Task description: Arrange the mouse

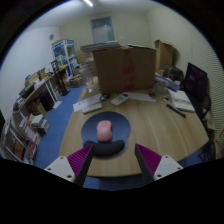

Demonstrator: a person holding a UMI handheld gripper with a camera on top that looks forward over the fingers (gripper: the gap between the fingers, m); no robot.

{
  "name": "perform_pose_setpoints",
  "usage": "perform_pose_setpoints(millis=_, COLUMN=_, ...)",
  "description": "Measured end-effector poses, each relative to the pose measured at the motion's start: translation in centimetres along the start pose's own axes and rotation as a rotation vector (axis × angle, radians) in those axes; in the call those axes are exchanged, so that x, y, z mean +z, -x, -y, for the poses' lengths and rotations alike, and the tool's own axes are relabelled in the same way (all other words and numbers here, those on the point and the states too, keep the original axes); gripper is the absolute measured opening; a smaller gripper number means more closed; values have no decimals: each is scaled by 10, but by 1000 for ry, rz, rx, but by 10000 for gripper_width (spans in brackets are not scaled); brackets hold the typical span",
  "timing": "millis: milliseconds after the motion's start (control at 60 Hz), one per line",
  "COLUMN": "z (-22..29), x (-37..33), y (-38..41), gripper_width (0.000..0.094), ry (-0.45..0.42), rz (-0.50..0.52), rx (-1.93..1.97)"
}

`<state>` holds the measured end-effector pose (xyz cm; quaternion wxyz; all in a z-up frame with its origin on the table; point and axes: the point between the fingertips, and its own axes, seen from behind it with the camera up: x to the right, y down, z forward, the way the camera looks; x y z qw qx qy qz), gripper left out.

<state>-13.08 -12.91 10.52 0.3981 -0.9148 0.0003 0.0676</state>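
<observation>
one pink mouse point(104, 129) sits on one dark, rounded mouse pad point(106, 132) on a round wooden table point(150, 125). the mouse lies just ahead of the gripper point(112, 152), beyond the fingertips and roughly in line with the gap between them, not touched by either. the gripper's two fingers are spread wide apart and hold nothing; each shows one magenta pad point(148, 157) on its inner face. the near edge of the mouse pad, with a darker raised wrist rest, reaches the space between the fingertips.

further back on the table stands one large cardboard box point(124, 68), upright, with its top flaps open. a few sheets of white paper point(88, 103) lie to the left of the box, and a stack of papers or a book point(181, 101) lies near the table's right edge; their exact number is hard to make out. one dark monitor point(194, 84) stands at the right, partly cut off. shelves point(38, 95) crowded with small things line the left wall; their contents are too small to tell. a blue floor shows beside the table.
</observation>
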Motion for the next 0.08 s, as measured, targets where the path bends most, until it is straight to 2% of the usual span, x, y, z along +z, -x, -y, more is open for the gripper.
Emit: perform_pose_setpoints(millis=83, z=-18, x=-36, y=-27, gripper_width=835, ry=11, rz=-36, rx=15)
